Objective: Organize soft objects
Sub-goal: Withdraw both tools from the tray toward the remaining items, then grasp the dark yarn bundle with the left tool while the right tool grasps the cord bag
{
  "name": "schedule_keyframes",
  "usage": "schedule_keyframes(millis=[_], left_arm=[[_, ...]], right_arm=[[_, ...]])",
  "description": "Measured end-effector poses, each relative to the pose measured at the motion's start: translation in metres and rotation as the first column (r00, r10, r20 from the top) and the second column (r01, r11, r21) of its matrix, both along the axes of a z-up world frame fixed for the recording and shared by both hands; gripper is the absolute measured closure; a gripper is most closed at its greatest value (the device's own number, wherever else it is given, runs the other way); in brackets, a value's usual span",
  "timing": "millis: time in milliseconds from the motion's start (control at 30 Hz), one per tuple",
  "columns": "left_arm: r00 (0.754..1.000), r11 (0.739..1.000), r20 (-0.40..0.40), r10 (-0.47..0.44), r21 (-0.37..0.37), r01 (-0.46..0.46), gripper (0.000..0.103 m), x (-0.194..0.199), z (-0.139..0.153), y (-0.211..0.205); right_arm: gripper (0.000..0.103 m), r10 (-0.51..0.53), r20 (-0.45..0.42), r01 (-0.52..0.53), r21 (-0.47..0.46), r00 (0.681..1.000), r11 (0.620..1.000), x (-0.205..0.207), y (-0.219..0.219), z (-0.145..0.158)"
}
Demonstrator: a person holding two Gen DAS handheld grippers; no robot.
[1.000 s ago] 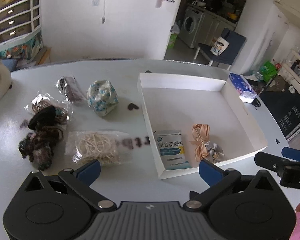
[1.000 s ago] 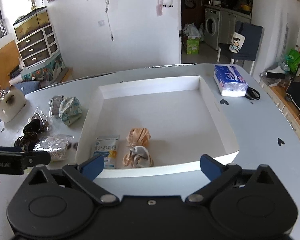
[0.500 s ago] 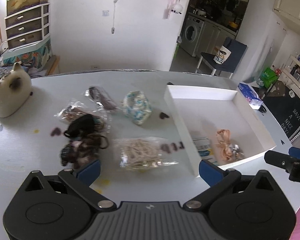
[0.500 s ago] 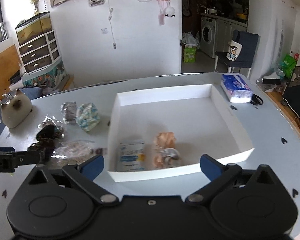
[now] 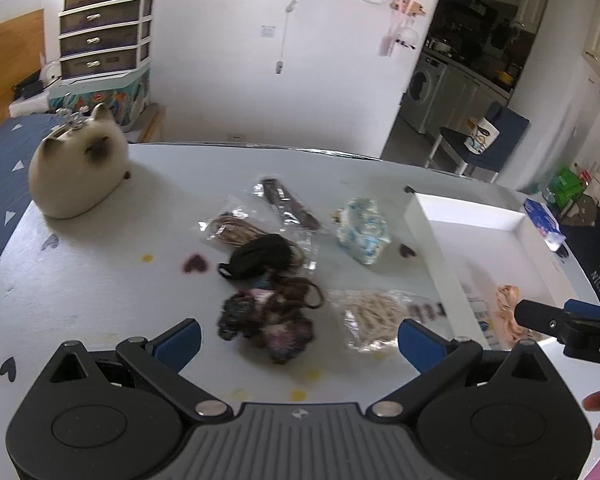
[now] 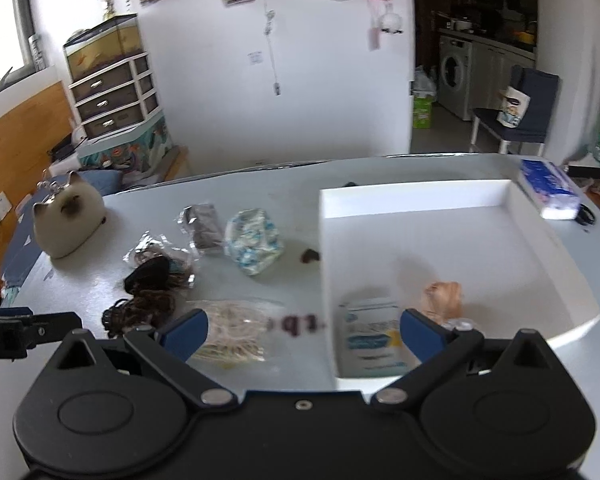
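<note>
Dark fuzzy scrunchies lay on the counter straight ahead of your left claw, spread wide and empty, left of the white tray; your right claw, also spread, hovered nearer that tray.

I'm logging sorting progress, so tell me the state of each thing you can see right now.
left gripper: open, empty
right gripper: open, empty
white box: lidless, partly filled
blue-white packet: flat in box
peach ribbon bundle: in box
cream cord bag: sealed, on table
dark scrunchies: loose, on table
floral pouch: on table, outside box
</note>
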State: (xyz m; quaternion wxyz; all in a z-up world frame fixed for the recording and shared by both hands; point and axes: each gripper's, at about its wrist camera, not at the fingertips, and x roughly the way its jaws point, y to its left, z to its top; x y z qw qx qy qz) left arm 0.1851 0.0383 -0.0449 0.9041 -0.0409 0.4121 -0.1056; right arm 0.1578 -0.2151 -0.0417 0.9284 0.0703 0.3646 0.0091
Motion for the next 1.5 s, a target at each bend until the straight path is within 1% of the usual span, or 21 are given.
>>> schedule_keyframes(millis=[100,200,267,333,400,433,500,533,600,667,833,933,967,1033,1167,1267,1400,1433,1467,1500], left_arm=[[1.000,1.000,0.005,0.014,-0.013,-0.014,0.000,0.005,-0.004,0.015],[1.000,0.999,0.007,0.019,-0.034,-0.019,0.002,0.010,-0.009,0.026],[1.000,0.999,0.003,0.021,-0.048,-0.021,0.006,0.014,-0.012,0.032],[1.000,0.998,0.000,0.018,-0.064,-0.018,0.006,0.019,-0.016,0.034],[1.000,0.997,-0.003,0.009,-0.082,-0.010,0.007,0.023,-0.019,0.036],[1.000,0.996,-0.001,0.005,-0.086,-0.006,0.007,0.025,-0.021,0.036],[1.000,0.997,0.003,-0.006,-0.080,0.006,0.007,0.029,-0.024,0.034],[1.000,0.997,0.007,-0.013,-0.077,0.013,0.007,0.031,-0.026,0.033],[1.000,0.997,0.007,-0.023,-0.073,0.023,0.007,0.034,-0.030,0.031],[1.000,0.997,0.001,-0.029,-0.069,0.029,0.008,0.037,-0.034,0.030],[0.999,0.998,-0.017,-0.031,-0.053,0.031,0.008,0.043,-0.043,0.033],[0.999,0.998,-0.022,-0.028,-0.050,0.027,0.008,0.048,-0.048,0.034],[0.999,0.998,-0.024,-0.027,-0.051,0.026,0.009,0.050,-0.050,0.034],[0.999,0.998,-0.033,-0.025,-0.052,0.023,0.015,0.055,-0.055,0.034],[0.997,0.999,-0.069,-0.022,-0.041,0.019,0.016,0.066,-0.066,0.029],[0.997,0.999,-0.079,-0.027,-0.026,0.025,0.016,0.073,-0.075,0.025],[0.996,0.999,-0.069,-0.051,0.007,0.052,0.016,0.079,-0.080,0.018],[0.996,0.998,-0.065,-0.059,0.019,0.060,0.017,0.081,-0.080,0.016],[0.996,0.997,-0.063,-0.067,0.030,0.069,0.020,0.082,-0.081,0.014],[0.995,0.996,-0.061,-0.077,0.043,0.079,0.022,0.084,-0.082,0.012]], right_arm=[[0.000,0.025,0.004,-0.025,-0.013,1.000,1.000,0.010,0.013,-0.005],[0.000,0.033,-0.010,-0.033,-0.013,0.999,0.999,0.024,0.020,-0.011],[0.000,0.041,-0.027,-0.042,-0.017,0.999,0.999,0.038,0.023,-0.015],[0.001,0.057,-0.038,-0.058,-0.048,0.998,0.997,0.053,0.027,-0.019],[0.017,0.081,-0.053,-0.086,-0.100,0.995,0.991,0.069,0.032,-0.023],[0.020,0.095,-0.063,-0.102,-0.117,0.993,0.988,0.077,0.034,-0.025],[0.029,0.123,-0.099,-0.137,-0.153,0.987,0.979,0.096,0.039,-0.034],[0.032,0.136,-0.119,-0.155,-0.168,0.984,0.974,0.105,0.043,-0.039],[0.045,0.175,-0.160,-0.202,-0.170,0.971,0.965,0.120,0.049,-0.050],[0.052,0.206,-0.196,-0.238,-0.158,0.959,0.958,0.135,0.055,-0.060],[0.055,0.244,-0.274,-0.306,-0.211,0.930,0.928,0.157,0.073,-0.090],[0.055,0.259,-0.306,-0.336,-0.230,0.916,0.913,0.152,0.073,-0.096],[0.055,0.267,-0.315,-0.346,-0.228,0.911,0.910,0.148,0.072,-0.097],[0.055,0.275,-0.330,-0.358,-0.224,0.903,0.906,0.138,0.069,-0.096],[0.055,0.296,-0.350,-0.382,-0.208,0.889,0.901,0.111,0.067,-0.091],[0.055,0.312,-0.365,-0.395,-0.177,0.877,0.901,0.090,0.068,-0.090],[0.055,0.332,-0.392,-0.404,-0.118,0.858,0.907,0.063,0.068,-0.090],[0.055,0.332,-0.390,-0.397,-0.099,0.859,0.912,0.059,0.067,-0.089],[0.052,0.327,-0.382,-0.383,-0.079,0.864,0.920,0.054,0.065,-0.086],[0.046,0.316,-0.371,-0.363,-0.062,0.873,0.930,0.050,0.063,-0.082]])
